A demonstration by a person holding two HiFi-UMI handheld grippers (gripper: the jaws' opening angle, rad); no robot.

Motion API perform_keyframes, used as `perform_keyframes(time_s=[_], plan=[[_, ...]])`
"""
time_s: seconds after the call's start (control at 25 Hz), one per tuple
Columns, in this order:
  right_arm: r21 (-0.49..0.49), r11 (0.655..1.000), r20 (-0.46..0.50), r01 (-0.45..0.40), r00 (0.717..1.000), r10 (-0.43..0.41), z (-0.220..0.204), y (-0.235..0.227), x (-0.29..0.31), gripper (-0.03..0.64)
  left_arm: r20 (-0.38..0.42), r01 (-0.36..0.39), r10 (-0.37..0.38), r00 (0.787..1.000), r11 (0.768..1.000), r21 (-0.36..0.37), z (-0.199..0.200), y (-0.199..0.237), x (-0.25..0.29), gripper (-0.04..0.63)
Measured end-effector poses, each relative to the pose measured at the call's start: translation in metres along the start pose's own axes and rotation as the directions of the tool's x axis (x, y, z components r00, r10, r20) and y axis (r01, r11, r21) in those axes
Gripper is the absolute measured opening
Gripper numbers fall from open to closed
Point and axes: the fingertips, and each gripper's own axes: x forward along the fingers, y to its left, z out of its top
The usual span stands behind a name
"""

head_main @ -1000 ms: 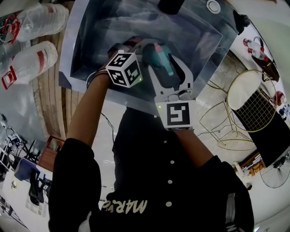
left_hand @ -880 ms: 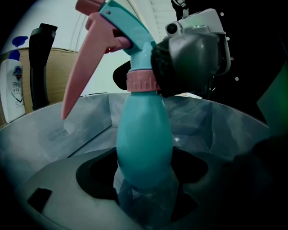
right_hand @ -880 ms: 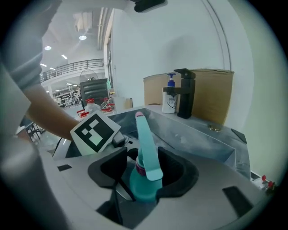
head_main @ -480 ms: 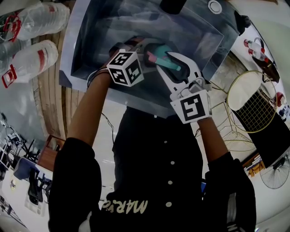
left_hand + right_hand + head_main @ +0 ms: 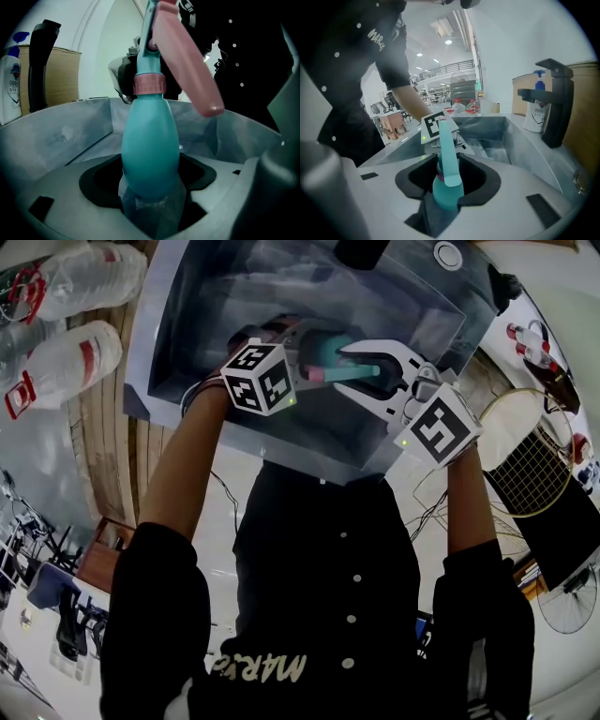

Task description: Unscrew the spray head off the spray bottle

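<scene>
A stainless steel sink [image 5: 169, 324] is flanked by a wooden counter [image 5: 103, 423]. Over the sink, a teal pear-shaped plastic spray bottle [image 5: 150, 150] with a pink collar [image 5: 149, 85] is pinched at its base by the left gripper [image 5: 150, 204]. Its teal spray head [image 5: 445, 190] is clamped by the right gripper [image 5: 447, 201], whose jaws have just been closing.

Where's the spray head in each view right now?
Head view: spray head upper centre, over the sink.
Left gripper view: spray head top centre, above the bottle.
Right gripper view: spray head lower centre, in the foreground.
Shared landmark: the sink.
</scene>
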Motion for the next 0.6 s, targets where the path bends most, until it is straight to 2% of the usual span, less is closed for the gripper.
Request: perform_keyframes(time_s=[0.24, 0.4, 0.6], plan=[[0.010, 0.998, -0.020, -0.058, 0.998, 0.059, 0.001, 0.001, 0.002, 0.160, -0.004, 0.034, -0.034, 0.999, 0.999, 0.017, -0.001, -0.001, -0.001, 0.385], [0.026, 1.000, -0.038, 0.000, 0.999, 0.001, -0.002, -0.001, 0.002, 0.165, -0.006, 0.023, -0.023, 1.000, 1.000, 0.015, -0.001, -0.001, -0.002, 0.385], [0.091, 0.990, -0.064, 0.108, 0.993, -0.103, -0.010, -0.001, -0.011, 0.211, -0.010, 0.017, -0.017, 1.000, 1.000, 0.016, 0.000, -0.001, -0.002, 0.386]])
